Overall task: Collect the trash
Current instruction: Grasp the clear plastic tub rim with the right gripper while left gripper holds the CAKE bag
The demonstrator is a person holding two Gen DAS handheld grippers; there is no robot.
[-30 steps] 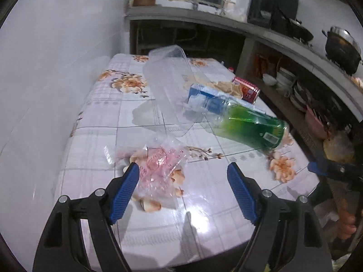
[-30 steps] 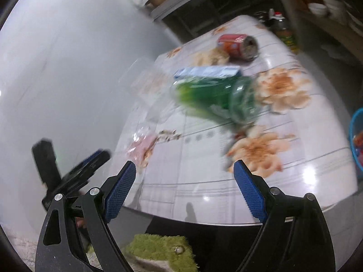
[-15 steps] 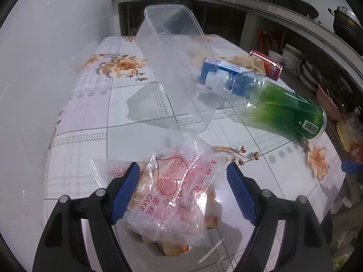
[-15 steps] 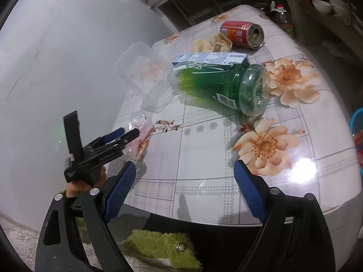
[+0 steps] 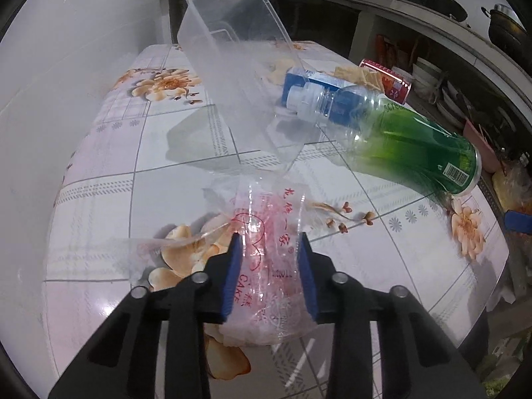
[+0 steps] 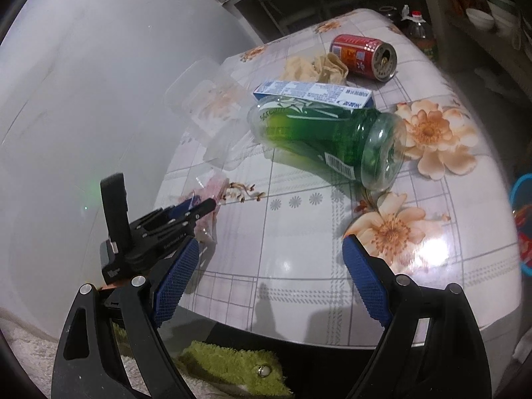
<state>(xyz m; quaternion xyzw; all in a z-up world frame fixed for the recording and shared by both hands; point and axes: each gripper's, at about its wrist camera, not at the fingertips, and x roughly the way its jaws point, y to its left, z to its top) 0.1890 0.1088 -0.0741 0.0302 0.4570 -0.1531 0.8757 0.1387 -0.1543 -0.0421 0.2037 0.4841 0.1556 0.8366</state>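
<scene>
Cake wrapper (image 5: 269, 259) lies right between the closing jaws of the left gripper (image 5: 268, 249), while the right gripper (image 6: 269, 276) waits wide and empty farther off.

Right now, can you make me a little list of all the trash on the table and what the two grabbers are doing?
table: flowered tablecloth
wrapper: clear plastic cake bag with red print, near the table's front edge
left gripper: jaws closing, the bag between them
right gripper: open, empty, above the table edge
bottle: green plastic bottle lying on its side
box: blue and white carton behind the bottle
can: red can on its side
paper: crumpled tissue beside the can
tub: clear plastic container, tipped over
</scene>
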